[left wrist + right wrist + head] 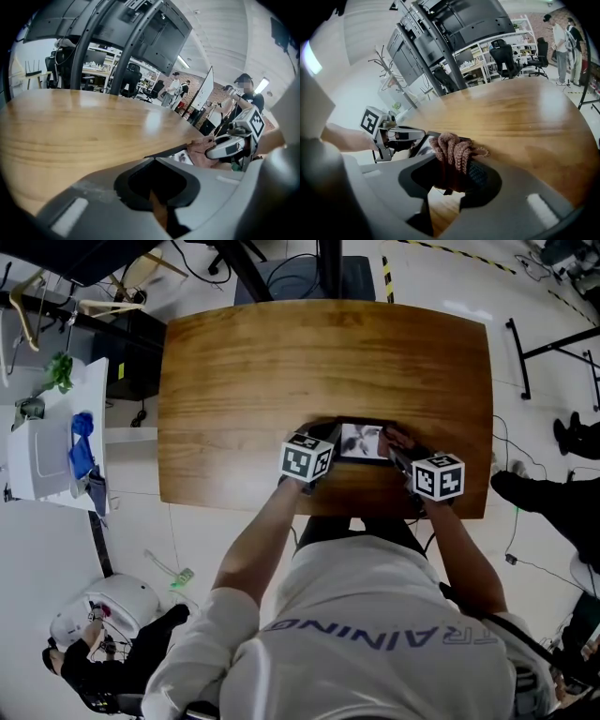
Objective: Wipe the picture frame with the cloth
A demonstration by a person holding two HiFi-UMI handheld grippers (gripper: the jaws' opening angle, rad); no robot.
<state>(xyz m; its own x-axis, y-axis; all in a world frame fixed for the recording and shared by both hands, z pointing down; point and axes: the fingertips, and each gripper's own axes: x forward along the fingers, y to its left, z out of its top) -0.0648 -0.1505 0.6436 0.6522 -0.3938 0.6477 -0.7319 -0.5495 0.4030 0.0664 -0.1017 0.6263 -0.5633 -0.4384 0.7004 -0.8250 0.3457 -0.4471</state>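
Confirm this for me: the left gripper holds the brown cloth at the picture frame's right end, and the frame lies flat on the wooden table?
Not quite. It is the right gripper that holds the brown cloth in its jaws, as the right gripper view shows. The rest stands: the cloth is at the right end of the picture frame, which lies flat on the wooden table.

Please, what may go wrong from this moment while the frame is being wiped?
1. The picture frame lies close to the near edge of the table. A wiping stroke toward the person could push it off, and I cannot tell whether the left hand-held gripper truly clamps it.
2. The right hand-held gripper holds the cloth bunched between its jaws, so a hard jaw tip might touch and scratch the frame's face.
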